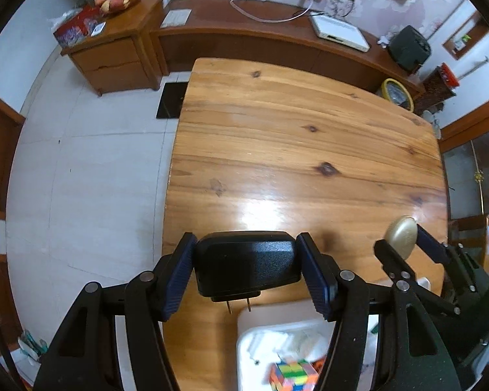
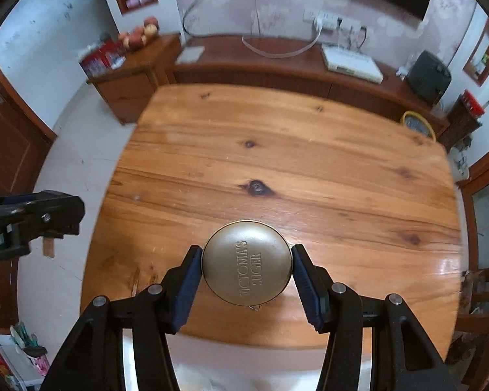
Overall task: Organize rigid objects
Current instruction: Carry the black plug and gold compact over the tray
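Observation:
My left gripper [image 1: 246,262] is shut on a black plug-in power adapter [image 1: 246,262], its two prongs pointing down toward the camera. It hangs above the near left part of the wooden table [image 1: 293,137]. Below it sits a white tray [image 1: 244,342] with a multicoloured puzzle cube [image 1: 293,374] inside. My right gripper [image 2: 247,267] is shut on a round gold tin [image 2: 247,262] with embossed lettering, held above the table [image 2: 277,163]. In the left wrist view the same tin [image 1: 401,236] shows edge-on between the right gripper's fingers [image 1: 388,254], to the right of the adapter.
A long wooden cabinet [image 1: 244,29] runs along the far wall, carrying a white flat device [image 1: 340,32], cables and a dark appliance [image 1: 409,47]. A side cabinet [image 1: 114,49] holds fruit and a red box. The left gripper's body [image 2: 32,218] shows at the left edge of the right wrist view.

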